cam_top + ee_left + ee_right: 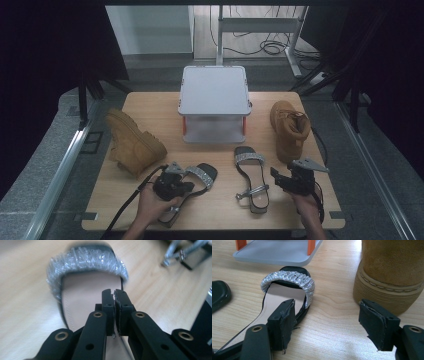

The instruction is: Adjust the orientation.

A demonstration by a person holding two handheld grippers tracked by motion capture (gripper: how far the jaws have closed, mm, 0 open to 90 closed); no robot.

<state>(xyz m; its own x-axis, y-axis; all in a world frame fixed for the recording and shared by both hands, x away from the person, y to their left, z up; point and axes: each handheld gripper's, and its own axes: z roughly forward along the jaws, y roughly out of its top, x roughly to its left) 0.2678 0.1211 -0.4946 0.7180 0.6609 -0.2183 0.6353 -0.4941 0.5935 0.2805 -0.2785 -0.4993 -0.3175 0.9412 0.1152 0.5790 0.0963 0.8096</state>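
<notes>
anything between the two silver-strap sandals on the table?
Nothing: bare light wood table lies between the left black sandal with the silver strap and the right one, clearest in the high view.

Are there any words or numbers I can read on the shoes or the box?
None: no words, numbers or brand marks can be read.
The boots, the sandals and the grey box show no print.
The insole under the left gripper looks plain.

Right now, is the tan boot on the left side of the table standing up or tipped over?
Tipped over. In the high view the left boot lies on its side, while the right boot stands upright on its sole.
</notes>
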